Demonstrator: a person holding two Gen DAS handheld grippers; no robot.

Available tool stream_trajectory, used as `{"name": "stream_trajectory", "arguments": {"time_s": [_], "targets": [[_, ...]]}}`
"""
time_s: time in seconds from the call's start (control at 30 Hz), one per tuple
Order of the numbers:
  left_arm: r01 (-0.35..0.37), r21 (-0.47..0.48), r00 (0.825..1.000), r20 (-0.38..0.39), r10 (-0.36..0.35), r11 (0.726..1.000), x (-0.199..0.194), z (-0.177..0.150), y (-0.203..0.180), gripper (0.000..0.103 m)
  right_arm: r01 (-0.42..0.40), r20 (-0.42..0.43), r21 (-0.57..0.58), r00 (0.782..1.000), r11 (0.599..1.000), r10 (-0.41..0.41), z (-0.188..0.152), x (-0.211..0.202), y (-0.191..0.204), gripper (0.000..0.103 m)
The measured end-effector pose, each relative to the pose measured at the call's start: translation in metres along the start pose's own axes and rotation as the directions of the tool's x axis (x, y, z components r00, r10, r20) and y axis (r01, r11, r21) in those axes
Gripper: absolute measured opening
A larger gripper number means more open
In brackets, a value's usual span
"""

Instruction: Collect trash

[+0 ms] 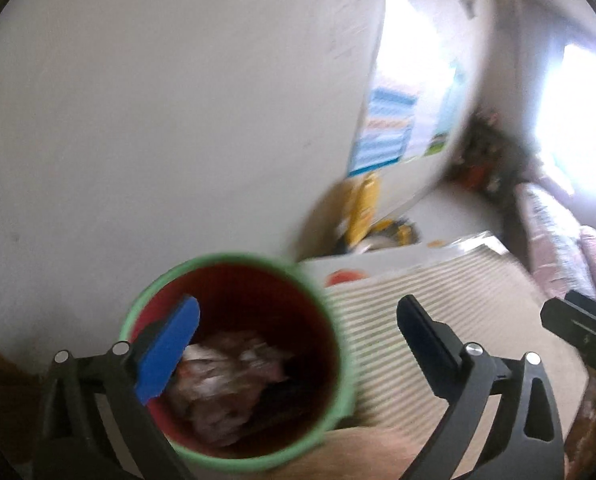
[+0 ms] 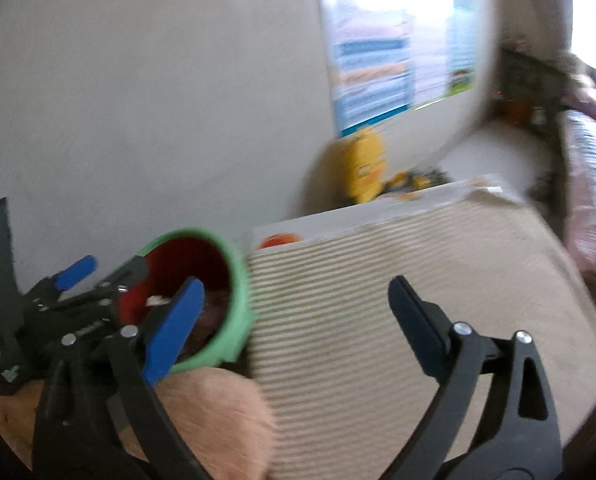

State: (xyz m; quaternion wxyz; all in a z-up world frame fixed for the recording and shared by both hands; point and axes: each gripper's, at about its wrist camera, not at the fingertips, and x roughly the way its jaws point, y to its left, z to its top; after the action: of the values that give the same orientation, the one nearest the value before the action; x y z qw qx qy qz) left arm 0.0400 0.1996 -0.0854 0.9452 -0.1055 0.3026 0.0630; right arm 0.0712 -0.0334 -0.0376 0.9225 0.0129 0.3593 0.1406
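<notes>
Both sets of jaws gaped wide, gripping nothing. Sat over the bin [image 1: 234, 300] with the left gripper [image 1: 298, 344], crumpled trash [image 1: 226, 384] directly below; right gripper [image 2: 294, 324] just beside, over striped mat [image 2: 378, 280].

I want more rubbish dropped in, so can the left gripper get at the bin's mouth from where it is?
Probably yes. The left gripper is open and empty, right over the bin's uncovered mouth; only crumpled trash lies inside.

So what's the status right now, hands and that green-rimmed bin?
Left gripper open, nothing held. Right gripper open, nothing held. Crumpled trash sits inside the bin. Nothing blocking; striped mat beside it.
</notes>
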Motion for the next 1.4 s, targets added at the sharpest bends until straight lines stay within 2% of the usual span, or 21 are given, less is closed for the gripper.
{"name": "stream_trajectory", "arguments": {"time_s": [0.1,0.17,0.27,0.33,0.37,0.47,0.6,0.7,0.83,0.97,1.13,1.27,1.4], "targets": [[0.074,0.026,0.995,0.069,-0.075,0.997,-0.019,0.004,-0.034,0.095,0.122,0.114,0.008,0.986,0.993,-0.122,-0.004,-0.037,-0.023,0.098],[0.098,0.070,0.988,0.112,-0.105,0.993,-0.032,0.006,-0.059,0.095,0.214,0.218,0.015,0.953,0.977,-0.212,-0.010,-0.066,-0.034,0.098],[0.113,0.142,0.978,0.156,-0.135,0.983,-0.047,0.007,-0.092,0.095,0.333,0.326,0.043,0.887,0.942,-0.328,-0.020,-0.091,-0.045,0.098],[0.126,0.177,0.971,0.180,-0.158,0.976,-0.057,0.009,-0.115,0.095,0.404,0.402,0.069,0.826,0.912,-0.396,-0.032,-0.104,-0.050,0.098],[0.132,0.190,0.967,0.189,-0.168,0.973,-0.062,0.009,-0.127,0.095,0.414,0.407,0.079,0.817,0.907,-0.408,-0.035,-0.109,-0.053,0.098],[0.134,0.207,0.964,0.199,-0.176,0.969,-0.070,0.013,-0.150,0.095,0.361,0.361,0.107,0.854,0.926,-0.374,-0.037,-0.111,-0.070,0.098],[0.116,0.248,0.963,0.208,-0.170,0.962,-0.076,0.011,-0.172,0.095,0.340,0.344,0.173,0.859,0.924,-0.381,-0.038,-0.123,-0.089,0.098],[0.119,0.264,0.961,0.211,-0.178,0.957,-0.081,0.007,-0.179,0.095,0.322,0.295,0.232,0.876,0.918,-0.382,-0.038,-0.124,-0.104,0.098],[0.104,0.252,0.973,0.176,-0.151,0.962,-0.078,0.004,-0.182,0.095,0.317,0.213,0.308,0.896,0.897,-0.389,-0.045,-0.119,-0.121,0.098],[0.068,0.251,0.982,0.153,-0.109,0.965,-0.073,-0.002,-0.178,0.095,0.325,0.184,0.347,0.896,0.880,-0.404,-0.051,-0.119,-0.131,0.098],[0.091,0.242,0.979,0.157,-0.131,0.966,-0.077,-0.005,-0.175,0.095,0.327,0.180,0.336,0.898,0.883,-0.401,-0.049,-0.117,-0.127,0.098],[0.125,0.233,0.981,0.118,-0.156,0.964,-0.072,-0.006,-0.172,0.095,0.328,0.168,0.330,0.902,0.885,-0.397,-0.049,-0.115,-0.124,0.098],[0.124,0.217,0.984,0.097,-0.148,0.968,-0.066,-0.010,-0.168,0.095,0.331,0.156,0.332,0.904,0.883,-0.397,-0.050,-0.113,-0.125,0.098]]}}
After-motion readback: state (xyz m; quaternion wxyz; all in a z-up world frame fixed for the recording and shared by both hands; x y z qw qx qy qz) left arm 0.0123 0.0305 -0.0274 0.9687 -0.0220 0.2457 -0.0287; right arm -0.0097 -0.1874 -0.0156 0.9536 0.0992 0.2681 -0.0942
